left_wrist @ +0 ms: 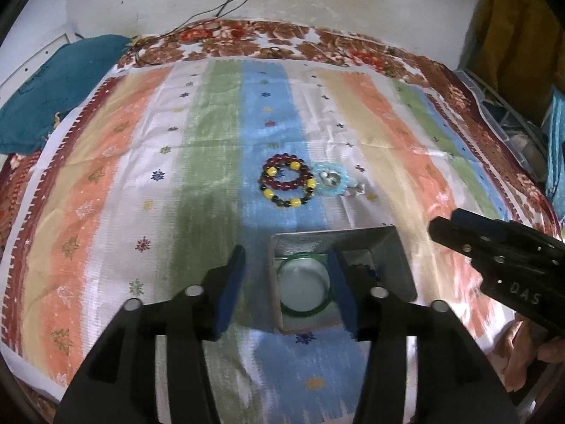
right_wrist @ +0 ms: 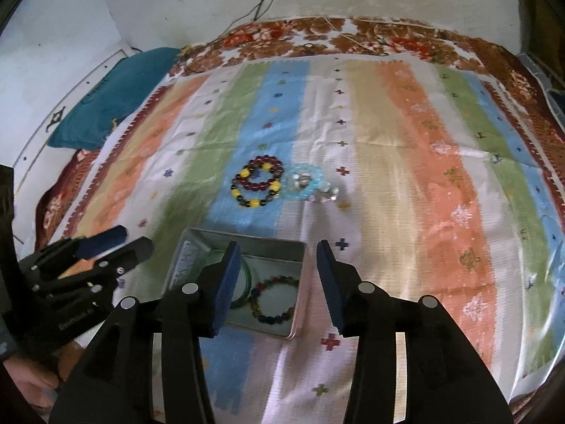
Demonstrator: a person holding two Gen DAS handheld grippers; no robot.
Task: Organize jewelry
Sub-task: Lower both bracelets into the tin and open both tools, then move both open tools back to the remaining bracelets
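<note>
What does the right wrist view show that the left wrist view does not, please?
Only the right wrist view shows the multicoloured bead bracelet lying in the tin. Only the left wrist view shows the yellow cloth hanging at far right. Both show the green bangle in the tin, the dark red bracelet, the yellow and black bracelet and the light blue bracelet on the striped cloth, and open fingers.

metal tin (right_wrist: 183, 258), beaded bracelet (right_wrist: 273, 298) inside, right gripper (right_wrist: 279, 282) agape
</note>
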